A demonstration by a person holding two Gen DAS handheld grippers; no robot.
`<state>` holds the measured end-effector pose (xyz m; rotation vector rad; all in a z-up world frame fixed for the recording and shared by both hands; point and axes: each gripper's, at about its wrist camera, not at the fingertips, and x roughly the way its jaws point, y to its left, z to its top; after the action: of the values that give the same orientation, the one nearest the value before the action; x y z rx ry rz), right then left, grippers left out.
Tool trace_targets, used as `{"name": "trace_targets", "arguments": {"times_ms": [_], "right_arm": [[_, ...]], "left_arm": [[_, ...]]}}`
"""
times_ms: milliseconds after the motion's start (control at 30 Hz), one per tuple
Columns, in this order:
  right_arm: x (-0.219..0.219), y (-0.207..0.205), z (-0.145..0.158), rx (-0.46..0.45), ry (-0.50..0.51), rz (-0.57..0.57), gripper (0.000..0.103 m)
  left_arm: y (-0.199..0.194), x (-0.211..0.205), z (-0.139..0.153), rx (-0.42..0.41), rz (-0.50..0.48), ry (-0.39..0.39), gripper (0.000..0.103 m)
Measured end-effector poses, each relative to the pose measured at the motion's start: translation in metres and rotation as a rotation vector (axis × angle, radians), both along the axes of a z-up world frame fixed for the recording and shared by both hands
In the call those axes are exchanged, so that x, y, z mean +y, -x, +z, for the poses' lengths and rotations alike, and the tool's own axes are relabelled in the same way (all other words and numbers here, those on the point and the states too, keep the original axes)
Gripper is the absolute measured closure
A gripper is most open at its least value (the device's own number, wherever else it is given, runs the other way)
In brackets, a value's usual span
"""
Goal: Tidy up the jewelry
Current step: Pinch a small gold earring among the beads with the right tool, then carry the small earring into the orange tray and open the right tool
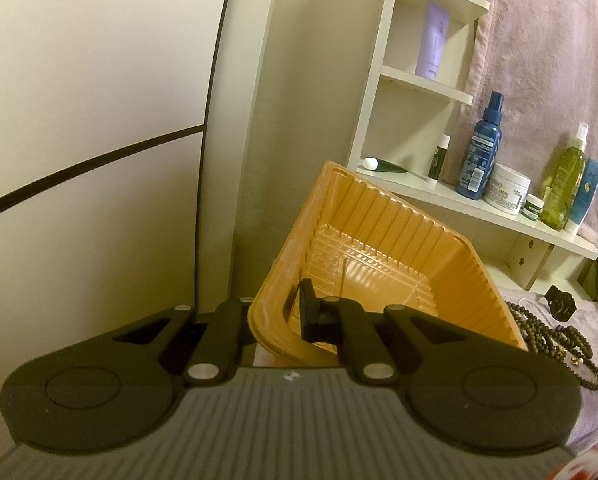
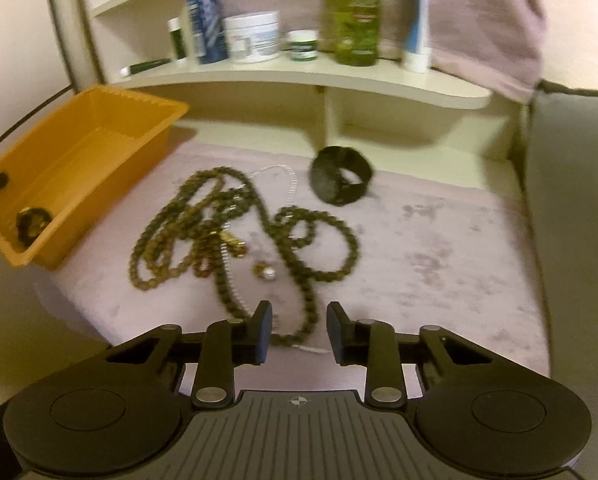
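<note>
With our left gripper (image 1: 299, 312) clamped on the rim of the orange tray (image 2: 83, 160) at left, our right gripper (image 2: 299, 332) hangs part-open, empty, over the beaded necklace (image 2: 235, 240) mid-frame, needing to lower and pinch a strand.

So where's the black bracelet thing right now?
In the right wrist view the black cuff bracelet sits on the pinkish cloth, up and right of the beaded necklaces, just below the shelf.
</note>
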<state>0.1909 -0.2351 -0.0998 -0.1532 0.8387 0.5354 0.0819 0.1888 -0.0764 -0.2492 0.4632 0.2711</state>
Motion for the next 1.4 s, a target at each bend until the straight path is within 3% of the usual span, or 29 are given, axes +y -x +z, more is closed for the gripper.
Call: {"name": "trace_targets", "arguments": {"times_ms": [133, 400, 467, 600, 1000, 1400], "right_arm": [[0.01, -0.002, -0.006, 0.012, 0.015, 0.048, 0.083], [0.018, -0.012, -0.017, 0.036, 0.032, 0.075, 0.089], [0.02, -0.012, -0.018, 0.04, 0.032, 0.08, 0.098], [0.023, -0.01, -0.018, 0.032, 0.037, 0.081, 0.098], [0.019, -0.027, 0.003, 0.055, -0.139, 0.019, 0.099], [0.104, -0.055, 0.032, 0.003, -0.298, 0.257, 0.098]], "left_arm": [[0.0, 0.0, -0.001, 0.002, 0.0, -0.003, 0.095], [-0.001, 0.0, -0.002, 0.005, 0.0, -0.001, 0.095], [-0.001, 0.0, -0.002, 0.004, 0.0, 0.0, 0.095], [-0.001, 0.0, -0.002, 0.003, 0.001, 0.0, 0.095], [-0.001, -0.001, -0.002, 0.002, 0.0, 0.001, 0.095], [-0.002, 0.001, -0.002, 0.007, -0.012, -0.004, 0.095]]}}
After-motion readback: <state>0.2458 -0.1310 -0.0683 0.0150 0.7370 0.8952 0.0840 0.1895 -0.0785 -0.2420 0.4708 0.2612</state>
